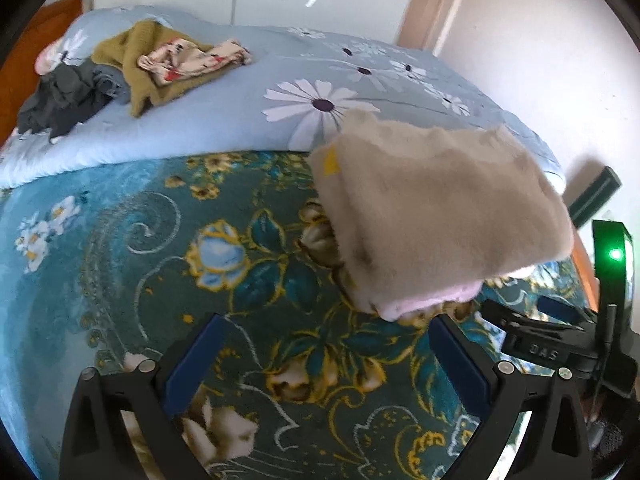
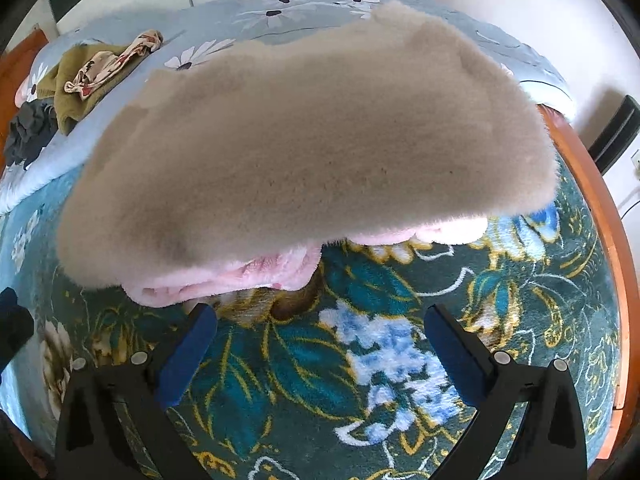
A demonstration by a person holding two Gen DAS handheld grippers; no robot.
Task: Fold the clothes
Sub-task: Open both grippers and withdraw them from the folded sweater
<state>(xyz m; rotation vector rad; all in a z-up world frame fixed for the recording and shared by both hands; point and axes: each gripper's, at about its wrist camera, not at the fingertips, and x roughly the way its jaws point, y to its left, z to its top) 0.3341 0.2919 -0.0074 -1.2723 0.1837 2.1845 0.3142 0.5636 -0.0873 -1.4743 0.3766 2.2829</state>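
**Folded fleece on bed, both grippers released**

Item 1: fleece (image 2: 304, 152). Beige plush garment with pink lining, folded into a thick bundle. It is lying on the teal blanket (image 2: 304, 364), its pink edges facing the cameras. In the left wrist view the fleece (image 1: 436, 216) is sitting to the right, partly over the border between the teal blanket (image 1: 132, 272) and the quilt (image 1: 224, 108).

Item 2: left hand-held gripper (image 1: 328, 356). Its blue fingers are standing wide apart over the teal blanket, gripping nothing. The right finger tip is sitting just beside the fleece's pink corner; contact cannot be told.

Item 3: right hand-held gripper (image 2: 320, 344). Its fingers are spread wide, empty, hovering just in front of the fleece's near edge. The left finger tip is sitting just below the pink lining.

Item 4: pile (image 1: 132, 68). Unfolded clothes are lying well apart from the fleece at the far left of the quilt: an olive piece (image 1: 132, 60), a floral piece (image 1: 192, 56) on top of it, and a dark grey piece (image 1: 68, 100) beside it. The same pile (image 2: 80, 88) is showing at upper left in the right wrist view.

Item 5: quilt (image 2: 256, 20). Light blue with daisies, covering the far part of the bed.
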